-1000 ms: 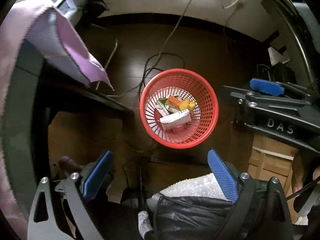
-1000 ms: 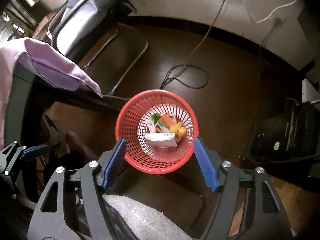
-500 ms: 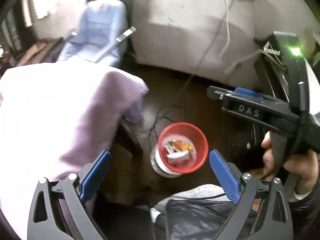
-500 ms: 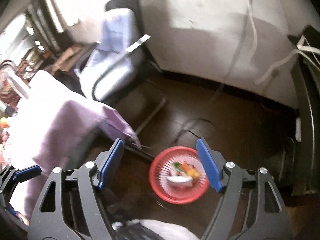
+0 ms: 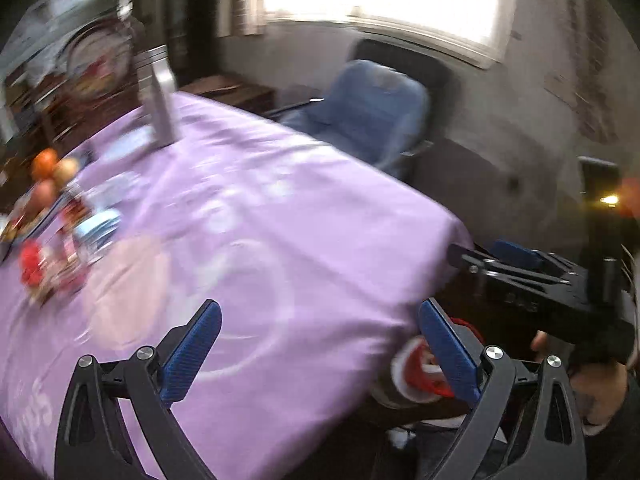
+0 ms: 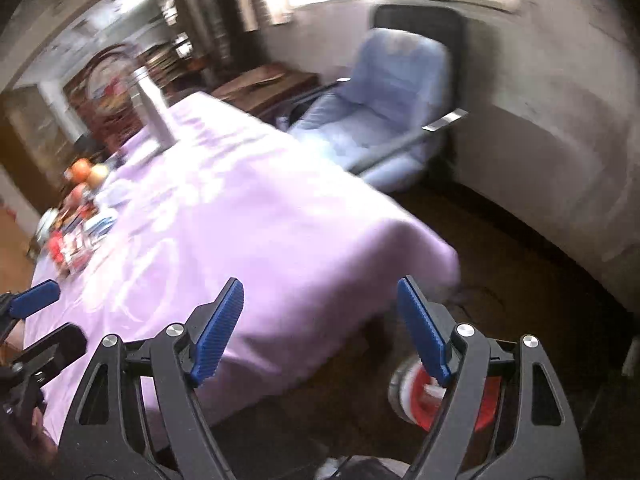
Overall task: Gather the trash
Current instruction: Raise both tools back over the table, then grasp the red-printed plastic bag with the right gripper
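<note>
Both grippers hang over a table draped in a purple cloth (image 5: 280, 220). The left gripper (image 5: 318, 354) is open and empty; the right gripper (image 6: 320, 326) is opening, empty too. The red trash basket (image 6: 420, 396) sits on the floor beside the table corner.

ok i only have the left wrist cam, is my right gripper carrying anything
Observer: No. The right wrist view shows the right gripper with its jaws opening and nothing between them.
Operator: and the red basket, i just get a sliver behind my finger
Observer: From the right wrist the red basket stands on the dark floor off the corner of the purple tablecloth. One right finger hides part of it.
Operator: does my left gripper show on that cam
Observer: Only at the left edge, where the left gripper pokes in over the tablecloth, blue pad uppermost.
</note>
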The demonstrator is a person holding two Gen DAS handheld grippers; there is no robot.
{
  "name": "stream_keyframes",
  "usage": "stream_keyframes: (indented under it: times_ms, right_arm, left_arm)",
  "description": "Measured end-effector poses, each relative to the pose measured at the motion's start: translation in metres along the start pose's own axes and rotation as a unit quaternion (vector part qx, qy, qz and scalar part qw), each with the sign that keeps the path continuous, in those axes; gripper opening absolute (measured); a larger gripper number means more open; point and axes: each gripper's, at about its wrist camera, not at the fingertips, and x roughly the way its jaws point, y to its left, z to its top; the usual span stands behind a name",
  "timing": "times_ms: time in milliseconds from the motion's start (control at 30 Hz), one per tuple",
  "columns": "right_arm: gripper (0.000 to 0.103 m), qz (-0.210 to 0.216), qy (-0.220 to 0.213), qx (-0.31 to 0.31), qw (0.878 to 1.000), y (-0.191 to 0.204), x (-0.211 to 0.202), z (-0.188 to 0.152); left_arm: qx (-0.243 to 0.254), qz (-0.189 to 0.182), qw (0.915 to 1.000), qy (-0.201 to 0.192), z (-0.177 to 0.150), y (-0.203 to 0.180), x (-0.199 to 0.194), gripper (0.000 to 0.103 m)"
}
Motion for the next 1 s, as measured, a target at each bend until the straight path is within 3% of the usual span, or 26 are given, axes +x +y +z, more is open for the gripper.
stream_keyframes:
  times_ms: [133, 300, 433, 533, 667, 733, 833, 1000]
  right_arm:
    - [0.082, 0.034, 0.000, -0.038, 0.999, 0.058, 0.015, 0.013]
    - [0.082, 0.069, 0.023, -0.088, 0.994, 0.124, 0.037, 0.014]
    - [0.083, 0.098, 0.032, -0.134, 0.986, 0.184, 0.051, 0.023]
    - [0.083, 0.108, 0.041, -0.168, 0.979, 0.226, 0.065, 0.029]
    - [0.083, 0.105, 0.046, -0.230, 0.966, 0.289, 0.092, 0.038]
    - [0.083, 0.107, 0.054, -0.251, 0.961, 0.312, 0.106, 0.041]
    - [0.084, 0.116, 0.074, -0.270, 0.953, 0.337, 0.127, 0.042]
    - [0.084, 0.128, 0.100, -0.278, 0.947, 0.368, 0.153, 0.035]
  left_arm:
    - [-0.053, 0.041, 0.9978, -0.006, 0.001, 0.063, -0.004, 0.097]
    - [-0.107, 0.100, 0.9891, -0.015, 0.004, 0.148, -0.009, 0.097]
    - [-0.148, 0.120, 0.9816, -0.013, 0.004, 0.208, -0.009, 0.097]
    - [-0.181, 0.158, 0.9704, -0.023, -0.003, 0.253, -0.003, 0.097]
    - [-0.227, 0.200, 0.9532, -0.008, -0.015, 0.305, 0.008, 0.095]
    - [-0.248, 0.216, 0.9439, -0.023, -0.021, 0.327, 0.004, 0.095]
    - [-0.285, 0.192, 0.9393, 0.002, -0.028, 0.350, 0.011, 0.095]
    - [-0.334, 0.189, 0.9232, 0.019, -0.037, 0.376, 0.016, 0.095]
